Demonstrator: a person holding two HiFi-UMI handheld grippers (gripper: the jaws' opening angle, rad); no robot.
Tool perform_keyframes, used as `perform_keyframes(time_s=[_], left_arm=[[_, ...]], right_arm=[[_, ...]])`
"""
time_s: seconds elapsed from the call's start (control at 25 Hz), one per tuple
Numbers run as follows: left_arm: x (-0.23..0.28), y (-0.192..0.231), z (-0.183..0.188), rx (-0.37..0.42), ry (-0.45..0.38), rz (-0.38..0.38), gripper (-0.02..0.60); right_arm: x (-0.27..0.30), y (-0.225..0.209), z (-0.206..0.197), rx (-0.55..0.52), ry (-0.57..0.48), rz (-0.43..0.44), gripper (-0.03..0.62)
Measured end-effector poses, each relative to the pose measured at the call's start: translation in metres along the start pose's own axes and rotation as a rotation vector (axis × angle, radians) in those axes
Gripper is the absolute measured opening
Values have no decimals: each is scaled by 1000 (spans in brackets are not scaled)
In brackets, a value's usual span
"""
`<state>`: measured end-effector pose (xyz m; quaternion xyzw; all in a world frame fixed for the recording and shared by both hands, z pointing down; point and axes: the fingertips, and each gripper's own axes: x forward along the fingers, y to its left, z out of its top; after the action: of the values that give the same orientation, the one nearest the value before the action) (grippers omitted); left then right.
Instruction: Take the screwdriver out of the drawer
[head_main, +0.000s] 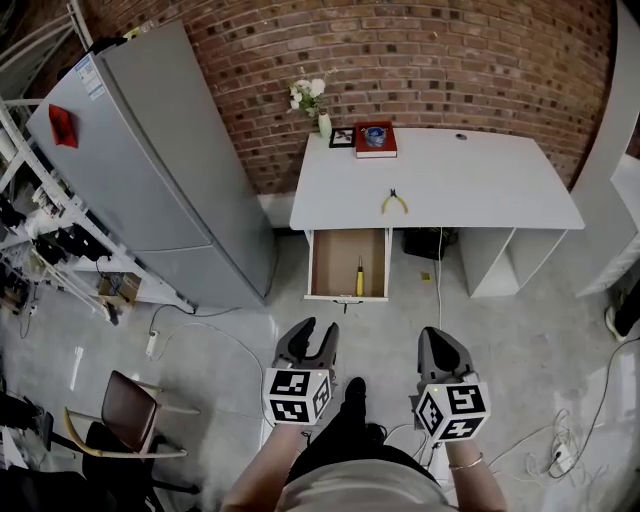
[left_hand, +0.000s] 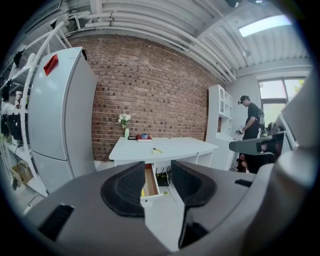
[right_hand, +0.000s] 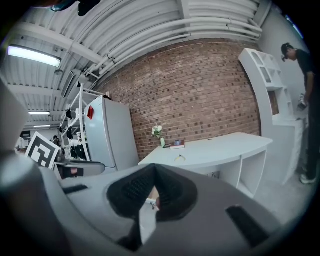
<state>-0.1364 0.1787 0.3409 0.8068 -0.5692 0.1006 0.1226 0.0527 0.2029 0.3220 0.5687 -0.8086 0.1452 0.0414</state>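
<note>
The screwdriver (head_main: 360, 277), with a yellow handle, lies inside the open drawer (head_main: 322, 262) under the white desk (head_main: 480, 180). Both grippers hang well short of the drawer, above the floor in front of it. My left gripper (head_main: 318, 330) is open with nothing between its jaws; in the left gripper view the drawer (left_hand: 150, 181) shows through the gap of the left gripper (left_hand: 157, 170). My right gripper (head_main: 440, 336) has its fingers together and holds nothing; in the right gripper view the tips of the right gripper (right_hand: 152, 169) meet, with the desk (right_hand: 225, 145) far beyond.
Yellow pliers (head_main: 394, 204) lie on the desk, with a red book (head_main: 376, 139) and a flower vase (head_main: 323, 122) at its back. A grey fridge (head_main: 160, 170) stands left, a chair (head_main: 130, 410) lower left. Cables cross the floor. A person (left_hand: 252, 122) stands at the right.
</note>
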Motion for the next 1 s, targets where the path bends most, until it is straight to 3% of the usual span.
perform_keyframes(time_s=[0.44, 0.76, 1.0], left_arm=[[78, 22, 2, -24, 32, -7, 155], [149, 58, 13, -63, 50, 14, 164], [193, 80, 17, -50, 85, -2, 164]], right_arm=[[52, -34, 0, -4, 43, -72, 2], [132, -54, 19, 4, 78, -81, 2], [189, -56, 35, 10, 83, -71, 2]])
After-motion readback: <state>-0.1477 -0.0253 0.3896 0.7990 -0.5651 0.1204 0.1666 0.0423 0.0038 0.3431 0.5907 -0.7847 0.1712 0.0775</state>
